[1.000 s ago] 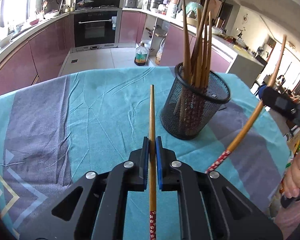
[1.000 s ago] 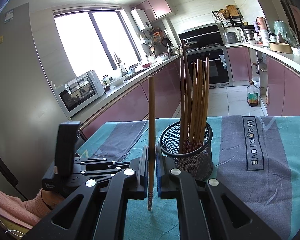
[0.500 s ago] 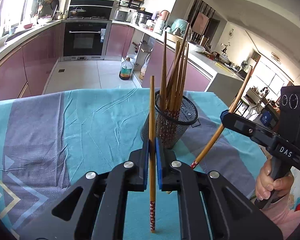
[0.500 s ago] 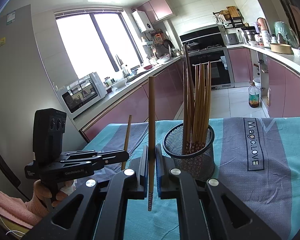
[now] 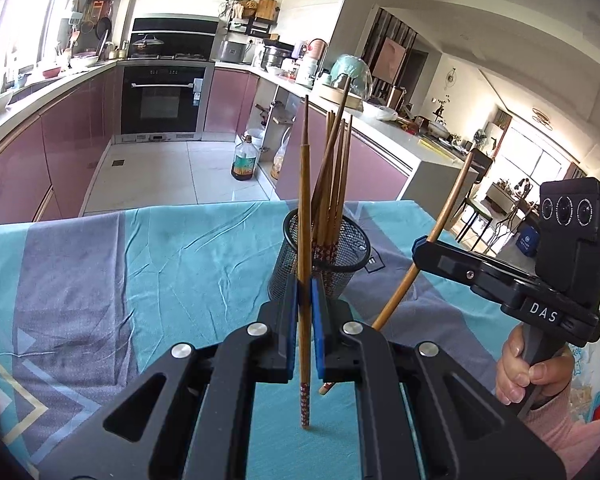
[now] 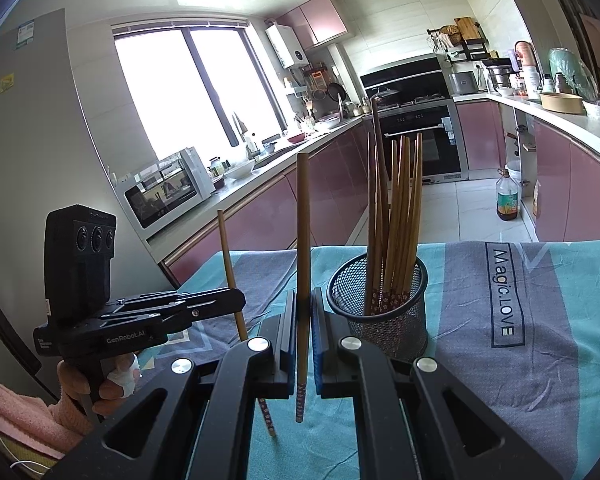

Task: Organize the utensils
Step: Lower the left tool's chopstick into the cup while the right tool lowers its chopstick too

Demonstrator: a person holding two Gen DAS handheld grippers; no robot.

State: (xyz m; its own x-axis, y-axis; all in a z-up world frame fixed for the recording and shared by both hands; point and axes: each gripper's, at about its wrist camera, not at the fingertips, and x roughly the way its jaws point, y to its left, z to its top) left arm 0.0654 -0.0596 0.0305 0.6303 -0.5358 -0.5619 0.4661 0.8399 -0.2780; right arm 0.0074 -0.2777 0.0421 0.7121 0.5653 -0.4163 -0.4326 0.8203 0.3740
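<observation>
Two grippers: each clamps one wooden chopstick, both held above the cloth-covered bench (image 5: 188, 248).
Left gripper (image 5: 305, 312): narrow, blue pads pressed on a chopstick (image 5: 305, 216) that stands nearly upright — patterned red end down, tip close to the teal cloth.
Left gripper from the right wrist view (image 6: 236, 300): at the left of that frame, a hand (image 6: 100, 384) on its handle, the chopstick (image 6: 230, 264) tilted slightly.
Mesh cup (image 5: 324, 256): black wire, upright on the bench between the two grippers, just behind the left gripper's tips; a bundle of chopsticks (image 5: 332, 184) leans inside it, patterned ends down.
Right gripper (image 6: 305, 320): narrow, closed on its own chopstick (image 6: 303, 240), upright, beside the mesh cup (image 6: 380, 304).
Right gripper from the left wrist view (image 5: 420, 252): right of the cup — its chopstick (image 5: 440, 232) slants, the lower end hidden behind the left gripper.
</observation>
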